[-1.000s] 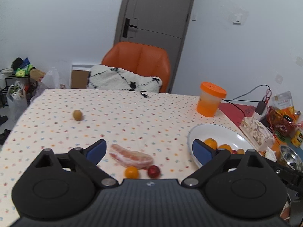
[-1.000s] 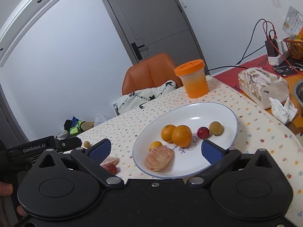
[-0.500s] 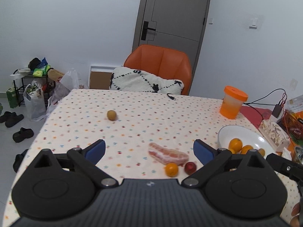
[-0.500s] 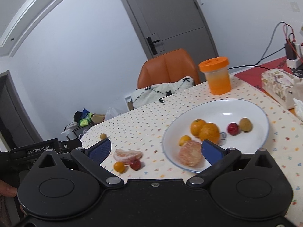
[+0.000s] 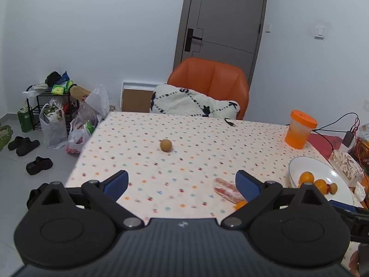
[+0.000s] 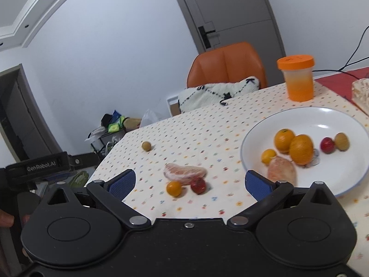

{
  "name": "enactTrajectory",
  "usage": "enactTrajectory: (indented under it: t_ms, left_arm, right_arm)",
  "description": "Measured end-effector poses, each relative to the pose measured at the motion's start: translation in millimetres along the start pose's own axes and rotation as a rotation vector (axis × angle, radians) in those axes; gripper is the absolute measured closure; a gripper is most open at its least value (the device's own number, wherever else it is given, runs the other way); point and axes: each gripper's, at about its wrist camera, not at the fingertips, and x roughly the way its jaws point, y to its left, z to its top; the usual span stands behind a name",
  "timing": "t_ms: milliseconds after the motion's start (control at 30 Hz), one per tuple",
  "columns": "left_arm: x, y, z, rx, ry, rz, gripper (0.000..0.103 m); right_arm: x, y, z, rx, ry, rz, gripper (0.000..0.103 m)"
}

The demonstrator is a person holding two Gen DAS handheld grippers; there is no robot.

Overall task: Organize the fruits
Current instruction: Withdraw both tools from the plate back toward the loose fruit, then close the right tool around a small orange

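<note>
Left hand-held gripper (image 5: 182, 181) and right hand-held gripper (image 6: 189, 182): both spread wide, empty. On the desk (image 6: 207, 129): pomelo segment (image 6: 184, 172), small orange fruit (image 6: 174, 188), red fruit (image 6: 198, 185) clustered; brown fruit (image 5: 165, 145) well apart. Plate (image 6: 306, 117) holds more fruit.

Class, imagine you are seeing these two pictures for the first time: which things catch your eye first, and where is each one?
The white plate on the right of the dotted tablecloth draws the eye, holding oranges, small red and brown fruits and a peeled citrus piece. Left of it, on the cloth, lie a peeled segment, a small orange fruit and a small red fruit, near the open right claw. Behind stand an orange chair and an orange-lidded jar.
</note>
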Motion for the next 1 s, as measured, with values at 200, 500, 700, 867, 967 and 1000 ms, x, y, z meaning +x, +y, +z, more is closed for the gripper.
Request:
enactTrajectory:
  t_ms: [200,500,700,867,967,1000]
  left_arm:
    - [0.3,23.7,2.2,0.000,0.009,-0.002,0.005]
    - [9.0,54.0,6.6,-0.007,0.011,-0.001,0.005]
    - [25.5,62.3,13.7,-0.003,0.015,0.001,0.005]
    - [41.0,62.1,19.8,0.005,0.025,-0.010,0.005]
    - [49.8,60.5,24.5,0.013,0.027,-0.008,0.005]
    - [52.7,60.1,26.3,0.015,0.026,-0.010,0.005]
  right_arm:
    - [13.9,14.8,-2.9,-0.021,0.041,0.029,0.022]
    - [36.1,33.1,-8.0,-0.054,0.105,0.043,0.044]
    - [55.1,40.1,-10.0,-0.078,0.147,0.034,0.055]
    - [69.3,42.2,-8.8,-0.089,0.165,0.016,0.056]
    - [77.9,42.8,-7.7,-0.094,0.179,0.008,0.058]
    - [81.0,42.9,-7.6,-0.095,0.184,0.008,0.059]
